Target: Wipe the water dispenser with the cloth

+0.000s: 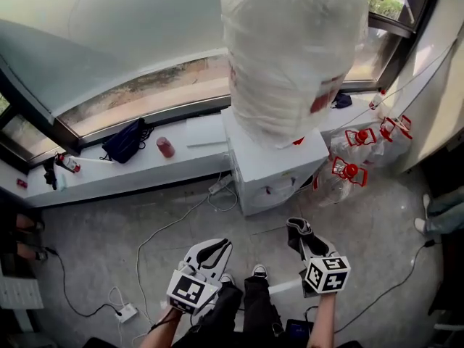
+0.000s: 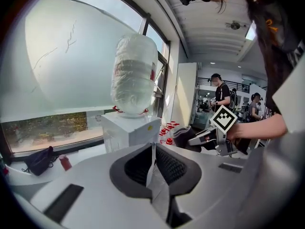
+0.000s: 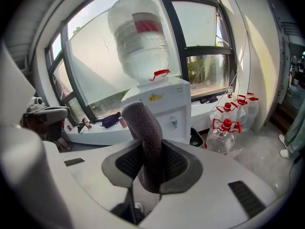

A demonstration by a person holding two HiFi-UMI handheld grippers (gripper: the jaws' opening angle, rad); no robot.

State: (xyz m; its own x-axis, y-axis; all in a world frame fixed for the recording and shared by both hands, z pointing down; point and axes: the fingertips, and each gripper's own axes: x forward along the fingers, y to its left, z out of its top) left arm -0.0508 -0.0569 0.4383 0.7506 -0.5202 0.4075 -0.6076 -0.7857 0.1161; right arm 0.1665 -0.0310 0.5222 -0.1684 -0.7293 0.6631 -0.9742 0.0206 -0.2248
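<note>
- The water dispenser (image 1: pixel 274 167), a white box, is being seen standing on the floor (image 1: pixel 101 238) against the front edge of the window ledge (image 1: pixel 109 172).
- The dispenser is being topped by an upturned water bottle (image 1: pixel 290 49) wrapped in clear plastic film.
- A grey cloth (image 3: pixel 143 128) is being gripped by the right gripper (image 1: pixel 300 236). Its jaws are clenched on the lower part of the cloth. The free end is being seen standing up and curling over above the jaws.
- The cloth is being held in the air on the near side of the dispenser, apart from it, with the gripper pointed at the dispenser's front.
- Nothing is being held by the left gripper (image 2: pixel 153 168). Its jaws are being kept pressed together. It is being held beside the right gripper, to the left, also pointed toward the dispenser.
- On the ledge, left of the dispenser, a dark bag (image 1: pixel 125 142) and a red can (image 1: pixel 165 147) are being seen near each other, not touching.
- Clear jugs with red caps (image 1: pixel 349 167) are being seen clustered on the floor just right of the dispenser.
- A white power strip (image 1: pixel 127 312) with cables is being seen on the floor near the lower left.
</note>
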